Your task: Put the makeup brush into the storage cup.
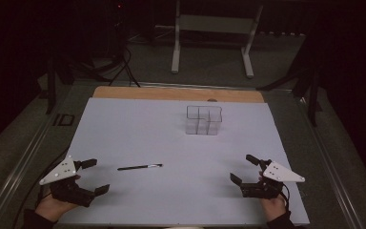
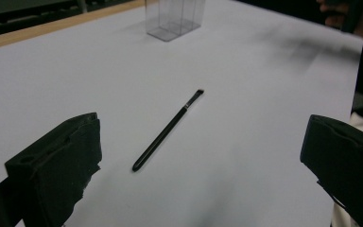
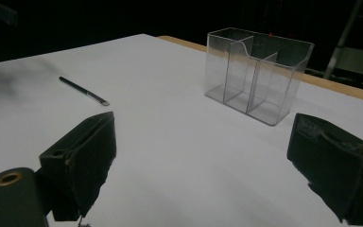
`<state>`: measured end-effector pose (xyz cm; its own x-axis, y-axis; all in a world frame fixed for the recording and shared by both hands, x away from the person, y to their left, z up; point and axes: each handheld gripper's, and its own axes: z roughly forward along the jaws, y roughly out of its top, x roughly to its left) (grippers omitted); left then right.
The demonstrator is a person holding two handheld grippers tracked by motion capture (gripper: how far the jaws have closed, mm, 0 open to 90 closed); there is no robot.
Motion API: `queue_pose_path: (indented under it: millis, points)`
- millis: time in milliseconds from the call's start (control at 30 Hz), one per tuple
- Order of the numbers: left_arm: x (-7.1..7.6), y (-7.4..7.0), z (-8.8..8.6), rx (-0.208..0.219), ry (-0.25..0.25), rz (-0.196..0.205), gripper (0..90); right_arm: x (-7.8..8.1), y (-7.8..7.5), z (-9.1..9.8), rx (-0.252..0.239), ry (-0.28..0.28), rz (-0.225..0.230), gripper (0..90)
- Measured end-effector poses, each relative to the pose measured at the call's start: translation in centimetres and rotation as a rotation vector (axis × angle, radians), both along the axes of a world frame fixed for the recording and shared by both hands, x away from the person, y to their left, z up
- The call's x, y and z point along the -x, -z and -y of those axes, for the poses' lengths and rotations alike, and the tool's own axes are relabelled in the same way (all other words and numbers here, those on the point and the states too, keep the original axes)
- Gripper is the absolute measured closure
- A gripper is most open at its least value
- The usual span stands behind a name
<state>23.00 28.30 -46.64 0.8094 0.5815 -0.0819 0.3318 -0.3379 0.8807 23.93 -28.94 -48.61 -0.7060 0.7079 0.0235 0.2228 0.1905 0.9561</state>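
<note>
A white sheet [image 1: 171,124] covers the table, with a wooden edge showing at its far side. Toward the far middle stands a clear plastic organizer [image 1: 204,119] with several compartments, upright. The left gripper [image 1: 93,176] hovers at the near left corner, jaws spread wide and holding nothing; the right gripper [image 1: 242,168] sits at the near right, jaws likewise spread. A thin black brush [image 1: 139,167] lies flat on the sheet just beyond the left gripper's jaws, apart from them, well apart from the right gripper and organizer.
</note>
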Motion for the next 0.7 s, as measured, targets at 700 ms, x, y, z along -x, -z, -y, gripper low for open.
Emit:
queue_pose_path:
  millis: [700]
  points:
    - [-3.9,-0.6,1.3,-0.329,0.158,-0.088,1.1,0.1,-0.1,-0.1,-0.013,-0.013,0.016,10.6]
